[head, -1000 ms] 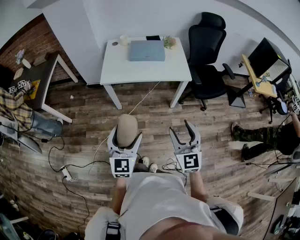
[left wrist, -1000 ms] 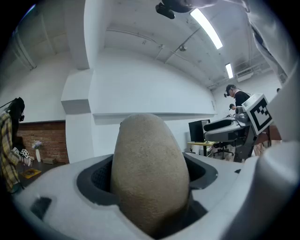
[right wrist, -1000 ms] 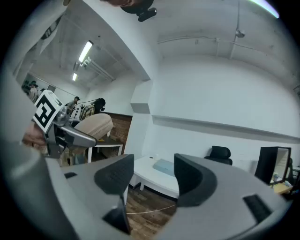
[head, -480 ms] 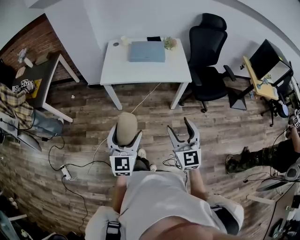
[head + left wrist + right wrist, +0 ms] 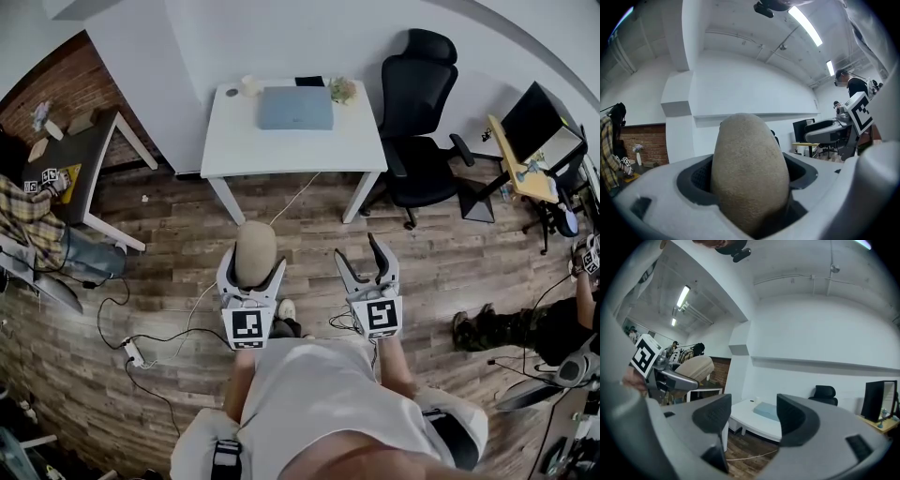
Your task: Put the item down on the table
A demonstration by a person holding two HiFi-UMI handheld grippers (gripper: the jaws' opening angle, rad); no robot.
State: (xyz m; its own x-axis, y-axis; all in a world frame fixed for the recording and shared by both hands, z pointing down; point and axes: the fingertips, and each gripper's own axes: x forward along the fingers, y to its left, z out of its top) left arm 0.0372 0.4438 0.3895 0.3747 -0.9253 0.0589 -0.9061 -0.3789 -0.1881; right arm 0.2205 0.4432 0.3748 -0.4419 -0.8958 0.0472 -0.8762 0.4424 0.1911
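A tan, egg-shaped item (image 5: 253,253) with a rough surface sits between the jaws of my left gripper (image 5: 251,265), which is shut on it; in the left gripper view the item (image 5: 749,171) fills the middle and stands up above the jaws. My right gripper (image 5: 366,260) is held beside it at the same height, open, with nothing between its fingers (image 5: 751,414). The white table (image 5: 292,141) stands ahead by the wall, some way beyond both grippers, and shows in the right gripper view as a white table (image 5: 759,423) past the jaws. Both grippers hang over the wooden floor.
On the table lie a blue-grey laptop (image 5: 295,108), a small plant (image 5: 341,89), a cup (image 5: 248,84) and a dark phone (image 5: 309,82). A black office chair (image 5: 417,122) stands to its right, a dark desk (image 5: 80,155) to its left. Cables (image 5: 159,333) and a power strip cross the floor.
The table and chair have shifted slightly in the head view as I move. A person's legs at the right have drawn back toward the edge. Both grippers keep their pose.
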